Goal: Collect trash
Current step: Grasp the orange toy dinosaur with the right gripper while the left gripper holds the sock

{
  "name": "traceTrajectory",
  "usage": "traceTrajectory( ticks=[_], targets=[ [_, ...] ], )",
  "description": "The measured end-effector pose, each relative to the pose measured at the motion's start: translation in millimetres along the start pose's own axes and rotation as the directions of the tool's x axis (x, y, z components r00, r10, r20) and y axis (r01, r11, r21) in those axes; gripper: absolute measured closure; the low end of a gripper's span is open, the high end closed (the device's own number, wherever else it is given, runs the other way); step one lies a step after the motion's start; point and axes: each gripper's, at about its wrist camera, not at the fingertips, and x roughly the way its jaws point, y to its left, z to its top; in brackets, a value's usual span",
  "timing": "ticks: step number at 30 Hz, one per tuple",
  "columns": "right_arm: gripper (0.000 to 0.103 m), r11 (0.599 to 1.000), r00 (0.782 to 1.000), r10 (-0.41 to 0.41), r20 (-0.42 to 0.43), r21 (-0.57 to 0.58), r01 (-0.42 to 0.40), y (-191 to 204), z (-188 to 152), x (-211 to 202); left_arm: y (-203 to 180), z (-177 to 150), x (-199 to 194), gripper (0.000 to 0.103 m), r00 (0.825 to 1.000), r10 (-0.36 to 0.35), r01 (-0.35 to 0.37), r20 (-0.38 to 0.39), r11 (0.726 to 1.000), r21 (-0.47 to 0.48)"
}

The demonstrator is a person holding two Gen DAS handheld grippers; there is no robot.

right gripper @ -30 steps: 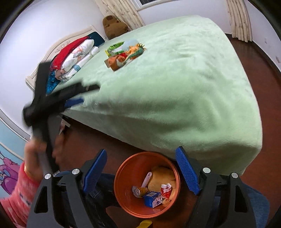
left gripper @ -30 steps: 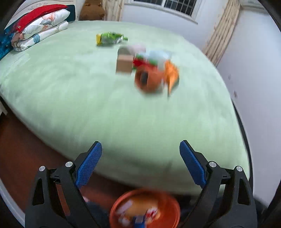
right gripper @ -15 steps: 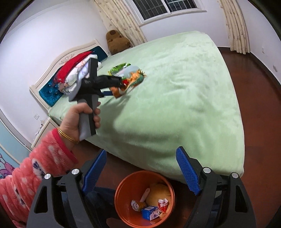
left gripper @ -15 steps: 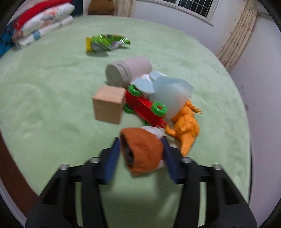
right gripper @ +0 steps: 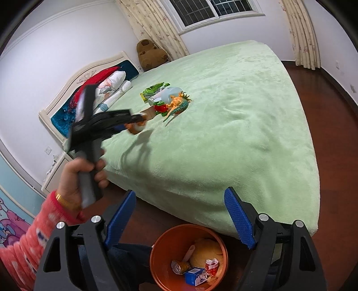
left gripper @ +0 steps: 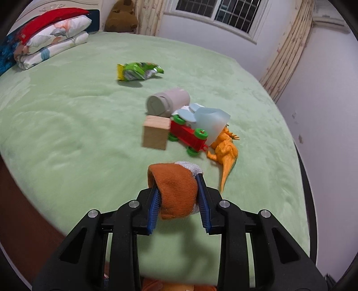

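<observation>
My left gripper is shut on an orange sock and holds it above the green bed, near its front edge. It shows in the right wrist view too. Farther on the bed lie a green snack wrapper, a grey cylinder, a wooden block, a red toy car, a pale blue cup and an orange dinosaur. My right gripper is open and empty above an orange bin holding trash on the floor.
Folded bedding and a brown plush bear sit at the head of the bed. Dark wood floor runs along the right side. A white nightstand stands left of the bed.
My left gripper reached from the bed's edge to the pile, shut on the orange sock and has now lifted it back toward the front. The right gripper stayed open over the bin.
</observation>
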Motion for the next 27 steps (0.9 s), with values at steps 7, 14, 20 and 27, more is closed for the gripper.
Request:
traceTrajectory(
  ticks=[7,14,20,27],
  targets=[
    [0.023,1.000,1.000,0.005,0.005,0.002,-0.005,6.4,10.0,11.3,20.4,-45.0,-60.8,0.073,0.999,0.010,-0.011,0.050,1.000,0.025],
    [0.023,1.000,1.000,-0.004,0.017,-0.008,0.004,9.6,49.1,49.0,31.6,-92.9,-100.2,0.073,0.999,0.007,-0.009,0.040,0.999,0.042],
    [0.024,0.997,0.998,-0.055,-0.018,-0.048,0.055,20.0,108.6,123.6,39.1,-111.1,-113.1,0.073,0.999,-0.001,0.001,0.039,1.000,0.015],
    [0.024,0.972,0.978,-0.197,-0.071,-0.145,0.185,38.3,158.5,207.4,52.2,-114.1,-115.1,0.073,0.999,-0.007,0.008,0.034,1.000,-0.019]
  ],
)
